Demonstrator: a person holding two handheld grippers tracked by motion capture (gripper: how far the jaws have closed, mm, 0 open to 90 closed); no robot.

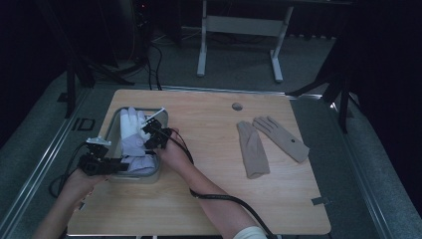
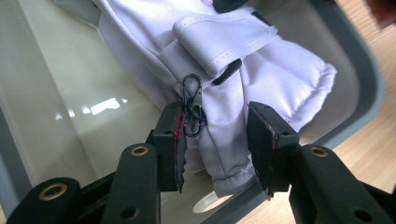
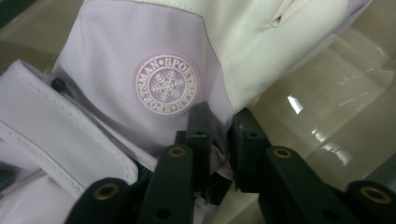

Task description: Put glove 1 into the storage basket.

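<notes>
White ski glove [image 1: 133,142] in grey tray [image 1: 112,121], counter [image 1: 209,134] left. Left hand-held gripper [image 2: 215,140] wide astride cuff; right hand-held gripper [image 3: 219,135] narrow, pinching glove. Beige gloves [image 1: 271,142] far right; middle open.

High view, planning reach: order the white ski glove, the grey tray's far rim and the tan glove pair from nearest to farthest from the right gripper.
1. White ski glove, under the right gripper, in the tray.
2. Grey tray's far rim, just beyond.
3. Tan glove pair, far to the table's right.
</notes>
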